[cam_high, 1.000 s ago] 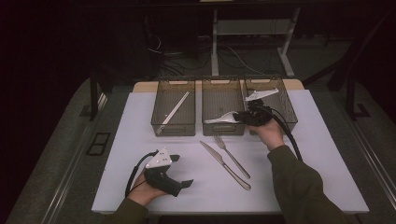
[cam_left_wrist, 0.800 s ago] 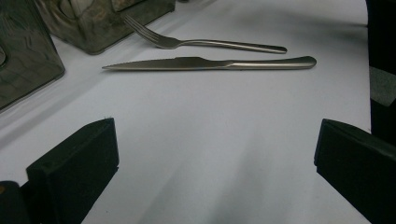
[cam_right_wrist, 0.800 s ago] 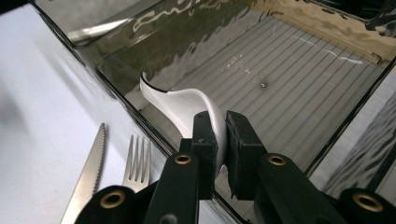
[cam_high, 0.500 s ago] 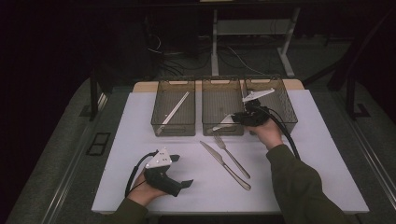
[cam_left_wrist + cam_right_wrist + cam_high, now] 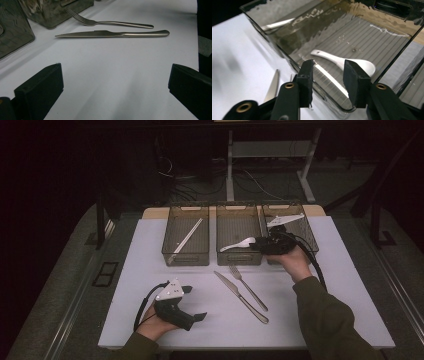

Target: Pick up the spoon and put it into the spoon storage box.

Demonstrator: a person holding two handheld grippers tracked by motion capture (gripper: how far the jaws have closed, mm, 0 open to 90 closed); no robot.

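spoon dropped into the middle bin

the dark room falls away behind the white table (image 5: 150, 250), where three clear bins stand in a row along the far edge so each kind of cutlery gets its own. my right gripper (image 5: 260, 244) hovers at the middle bin (image 5: 239, 231); its jaws have just been opening and stand apart with nothing between them. the white spoon (image 5: 344, 62) lies on that bin's ribbed floor, free of the pads. my left gripper (image 5: 192, 317) rests on the table near me, jaws wide apart and empty, out of the way. the knife (image 5: 241, 296) and fork (image 5: 247, 287) lie side by side in front of the bins, i judge next to be sorted.
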